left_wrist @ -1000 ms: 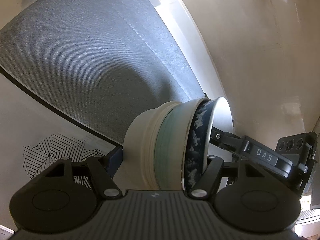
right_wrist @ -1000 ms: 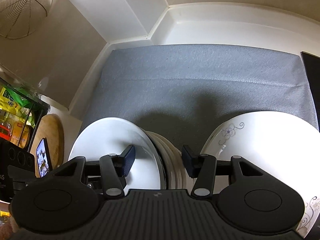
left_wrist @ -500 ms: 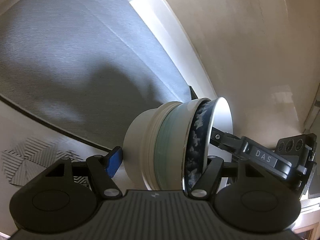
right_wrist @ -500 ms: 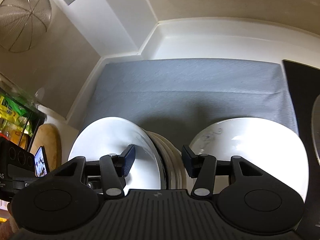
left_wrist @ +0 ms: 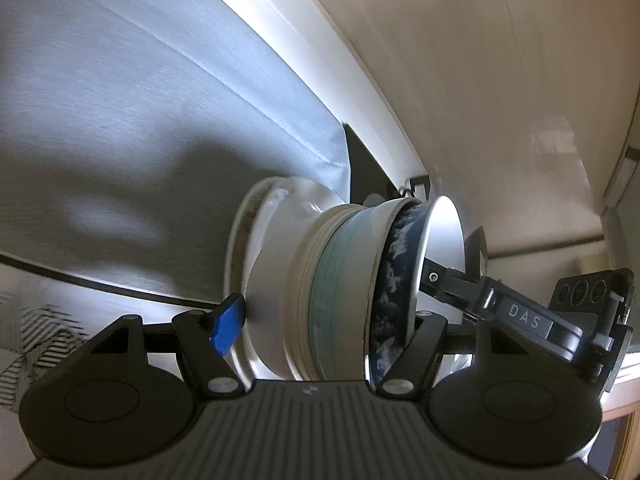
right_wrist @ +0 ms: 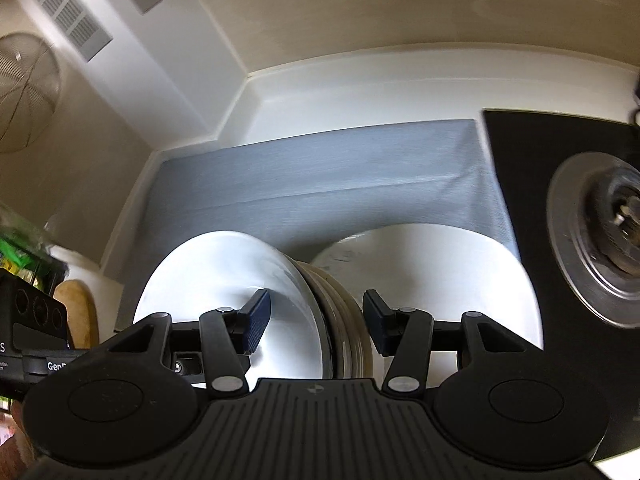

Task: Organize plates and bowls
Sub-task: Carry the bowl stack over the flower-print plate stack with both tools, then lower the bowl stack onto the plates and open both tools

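Note:
A stack of nested bowls [left_wrist: 344, 292] lies on its side between both grippers, held above a grey mat [left_wrist: 120, 92]. It has white and pale green outsides and a blue-patterned inside. My left gripper [left_wrist: 324, 328] is shut on the stack from one side. My right gripper [right_wrist: 316, 320] is shut on the same stack [right_wrist: 328, 312] from the other side. Its body shows in the left wrist view [left_wrist: 520, 320]. A white plate [right_wrist: 440, 280] lies on the mat below the stack and also shows in the left wrist view [left_wrist: 248, 240].
A black stovetop [right_wrist: 532, 184] with a metal burner [right_wrist: 600, 248] lies right of the mat. The beige wall [right_wrist: 400, 8] and a white ledge [right_wrist: 360, 92] run behind. A wire basket [right_wrist: 24, 92] hangs at left, above a wooden board [right_wrist: 80, 312].
Both grippers have carried the bowl stack to the right along the mat. The stovetop and burner have come into the right wrist view, and the plate now shows under the stack in the left wrist view.

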A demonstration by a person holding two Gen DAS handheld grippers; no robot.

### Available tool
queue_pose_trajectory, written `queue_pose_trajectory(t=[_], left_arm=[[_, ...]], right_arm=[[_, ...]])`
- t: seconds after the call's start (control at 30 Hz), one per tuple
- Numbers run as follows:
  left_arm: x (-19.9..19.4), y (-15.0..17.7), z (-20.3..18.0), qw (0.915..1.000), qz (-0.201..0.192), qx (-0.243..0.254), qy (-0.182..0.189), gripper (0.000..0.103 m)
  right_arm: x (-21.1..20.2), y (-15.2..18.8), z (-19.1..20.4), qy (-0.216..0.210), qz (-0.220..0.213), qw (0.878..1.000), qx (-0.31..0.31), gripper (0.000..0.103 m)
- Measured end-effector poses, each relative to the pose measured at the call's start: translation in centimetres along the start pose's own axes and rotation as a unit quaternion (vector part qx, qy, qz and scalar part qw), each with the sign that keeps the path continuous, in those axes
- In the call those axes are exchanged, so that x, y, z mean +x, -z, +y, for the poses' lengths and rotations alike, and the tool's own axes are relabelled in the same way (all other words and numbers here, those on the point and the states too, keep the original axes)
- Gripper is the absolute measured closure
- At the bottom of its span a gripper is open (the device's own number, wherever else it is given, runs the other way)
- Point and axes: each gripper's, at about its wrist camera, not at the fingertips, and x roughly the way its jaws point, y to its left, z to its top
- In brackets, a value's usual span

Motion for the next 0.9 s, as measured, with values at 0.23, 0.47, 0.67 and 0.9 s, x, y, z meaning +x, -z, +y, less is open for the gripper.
queue_pose_trajectory(t=[0.23,0.47,0.67,0.9], left_arm=[[3.9,-0.7,-1.0,0.9989,0.037,0.024,-0.014,0.029],[7.5,-0.6,-2.0,0.9974,0.058,0.032,-0.030,0.029],[8.8,-0.5,-2.2,0.9965,0.062,0.031,-0.046,0.029],[9.0,-0.3,-2.6,0.9958,0.053,0.040,-0.063,0.028]], right_arm=[[-0.5,0.9,-3.5,0.016,-0.001,0.999,0.038,0.049],[0.2,1.3,-6.0,0.019,0.006,0.998,0.065,0.049],[1.3,1.2,-7.3,0.012,0.018,0.997,0.074,0.049],[2.1,0.9,-8.0,0.004,0.028,0.997,0.073,0.049]])
